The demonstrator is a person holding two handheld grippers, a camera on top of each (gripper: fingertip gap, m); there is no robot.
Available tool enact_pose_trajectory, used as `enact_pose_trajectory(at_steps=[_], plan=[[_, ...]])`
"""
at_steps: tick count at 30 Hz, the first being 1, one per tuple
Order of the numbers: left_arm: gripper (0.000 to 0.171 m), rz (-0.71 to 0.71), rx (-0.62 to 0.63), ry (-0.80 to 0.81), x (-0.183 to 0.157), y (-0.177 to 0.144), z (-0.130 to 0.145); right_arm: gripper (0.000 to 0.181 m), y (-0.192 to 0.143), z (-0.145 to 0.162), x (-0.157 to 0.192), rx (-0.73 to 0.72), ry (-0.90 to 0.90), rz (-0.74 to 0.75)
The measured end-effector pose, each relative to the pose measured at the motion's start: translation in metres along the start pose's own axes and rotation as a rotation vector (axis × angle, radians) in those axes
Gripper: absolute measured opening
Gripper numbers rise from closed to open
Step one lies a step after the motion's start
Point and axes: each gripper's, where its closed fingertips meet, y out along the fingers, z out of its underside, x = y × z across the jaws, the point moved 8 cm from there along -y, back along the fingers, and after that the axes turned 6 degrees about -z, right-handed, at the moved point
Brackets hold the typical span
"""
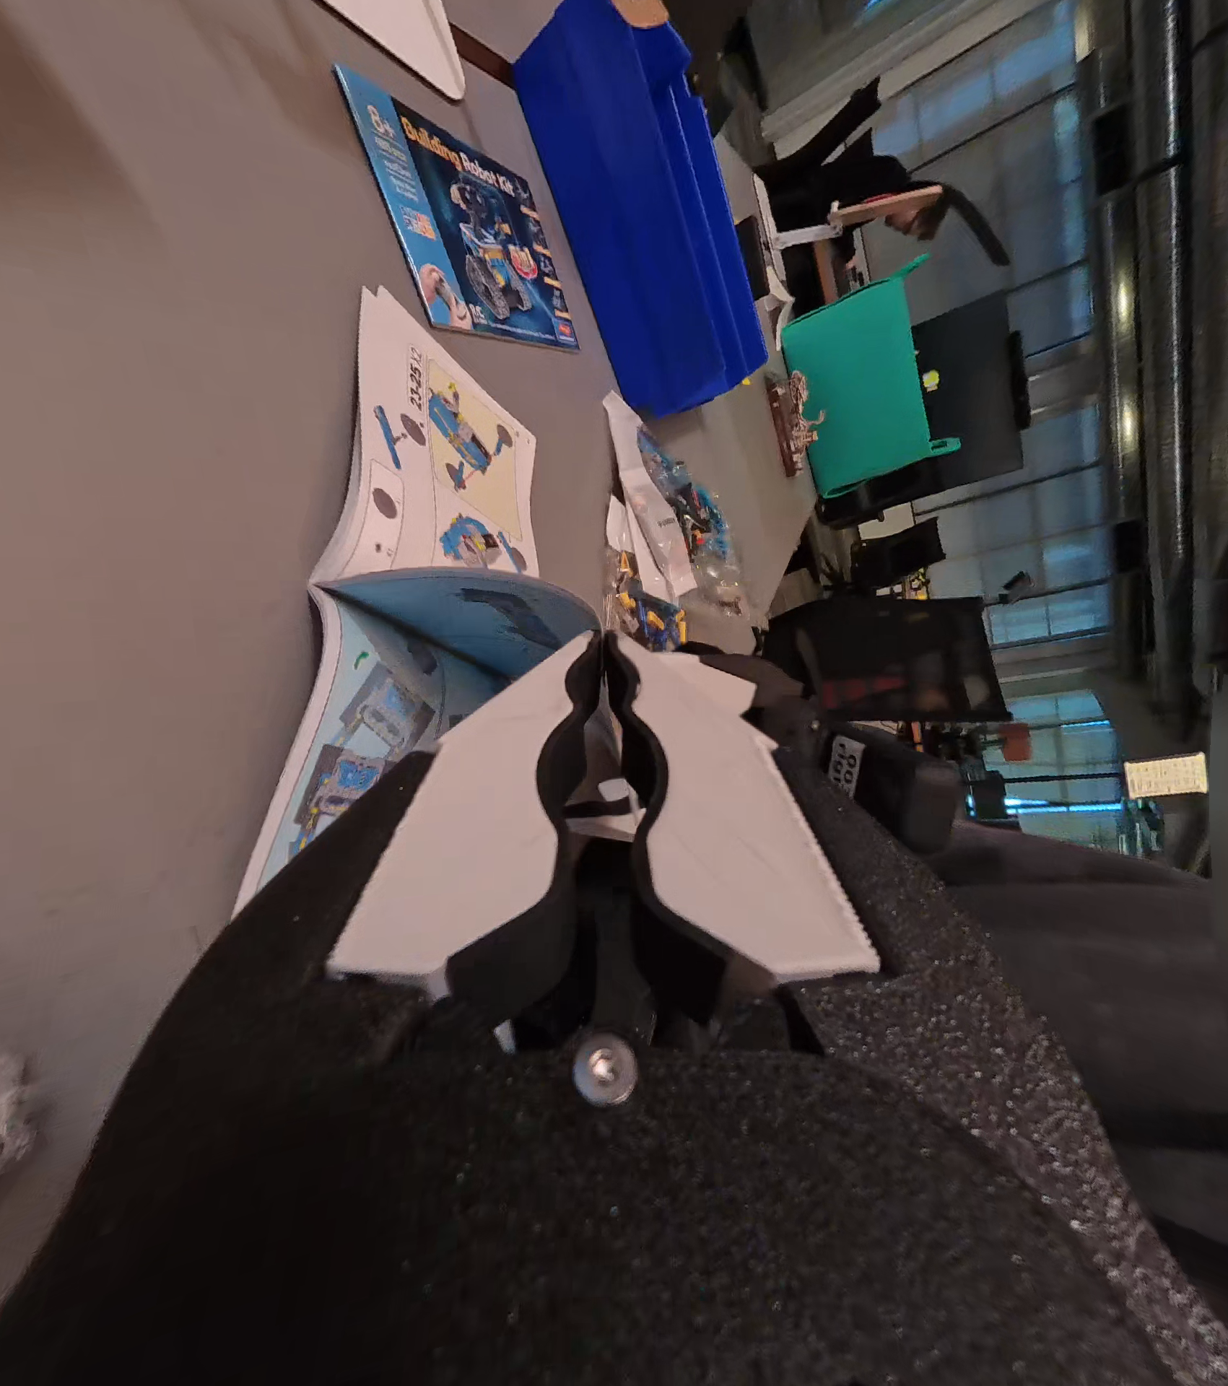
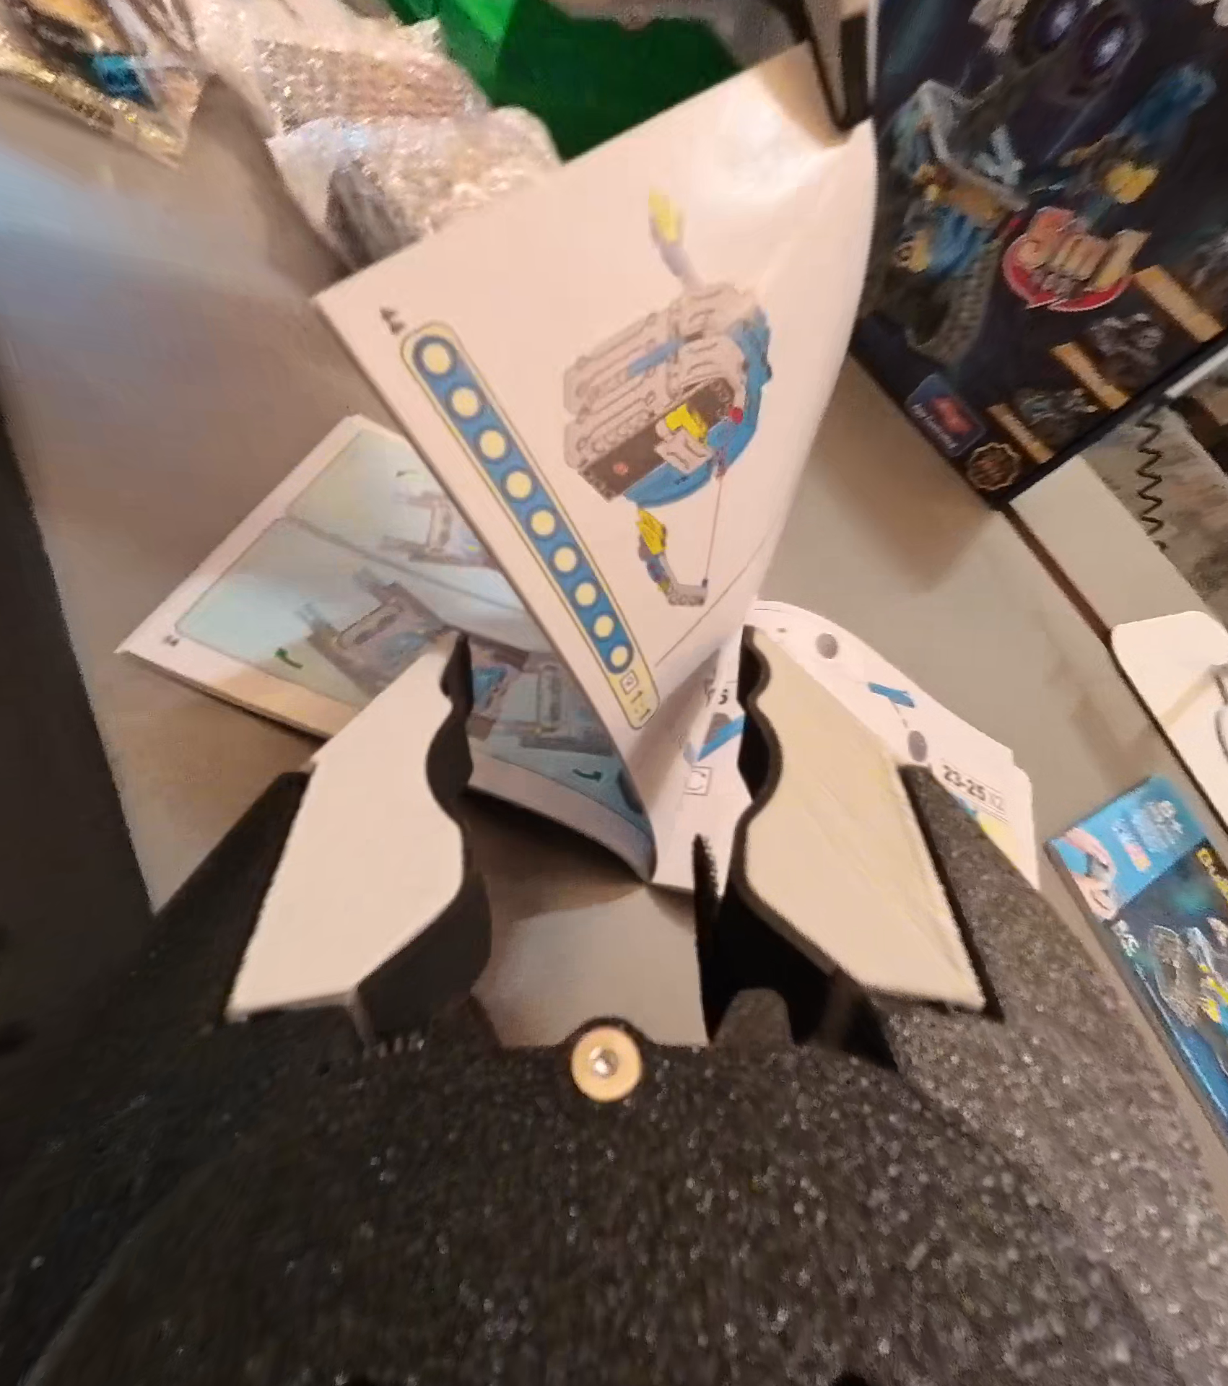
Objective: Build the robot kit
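Observation:
An open instruction booklet (image 1: 438,465) lies on the grey table (image 1: 145,450). My left gripper (image 1: 603,643) is shut, and a curved blue page (image 1: 461,600) of the booklet runs up into its tips. In the right wrist view the same booklet (image 2: 310,570) lies open with one white page (image 2: 633,390) standing up. My right gripper (image 2: 605,651) is open just above the booklet's near edge, one finger on each side of the raised page, and holds nothing. A black foam-covered body (image 2: 3,570) at the left edge may be the other gripper.
A blue leaflet (image 1: 461,217) and a blue bin (image 1: 641,217) lie beyond the booklet. Clear bags of small parts (image 1: 678,525) sit by the table edge. A dark kit box (image 2: 1091,225), bubble wrap (image 2: 385,127) and a white board (image 2: 1211,735) surround the booklet. About 12 centimetres separates my left fingertips from my right.

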Motion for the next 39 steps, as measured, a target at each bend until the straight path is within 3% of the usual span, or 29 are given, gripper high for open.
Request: enact_pose_trajectory(at_steps=[3,8,14,20,22,23,24,25,28,34,39], plan=[[0.0,-0.005,-0.009,-0.007,0.005,0.004,-0.003,0.049,-0.009,-0.001,-0.011,-0.048,0.064,0.036],[0.0,0.005,-0.041,-0.045,0.011,0.008,-0.003,0.031,-0.016,0.004,-0.023,-0.094,0.161,0.016],[0.0,0.043,-0.08,-0.046,0.009,0.021,-0.014,0.033,-0.019,0.008,-0.032,-0.136,0.263,-0.034],[0.0,0.145,-0.133,-0.071,-0.001,0.052,-0.036,0.088,-0.018,0.017,-0.049,-0.171,0.487,-0.303],[0.001,0.196,-0.133,-0.096,-0.006,0.068,-0.044,0.095,-0.012,0.023,-0.064,-0.126,0.525,-0.354],[0.003,0.213,-0.123,-0.097,-0.008,0.077,-0.047,0.083,-0.01,0.027,-0.073,-0.097,0.528,-0.353],[0.005,0.217,-0.112,-0.09,-0.008,0.085,-0.05,0.055,-0.008,0.031,-0.081,-0.08,0.529,-0.346],[0.01,0.204,-0.119,-0.079,-0.006,0.091,-0.052,0.038,-0.007,0.032,-0.087,-0.085,0.54,-0.345],[0.022,0.204,-0.136,-0.037,0.0,0.099,-0.052,0.017,-0.012,0.032,-0.099,-0.181,0.61,-0.318],[0.02,0.242,-0.175,-0.062,0.009,0.099,-0.04,0.015,-0.013,0.032,-0.091,-0.2,0.577,-0.295],[0.011,0.24,-0.202,0.027,0.0,0.094,-0.037,0.043,-0.019,0.024,-0.086,-0.286,0.637,-0.439]])
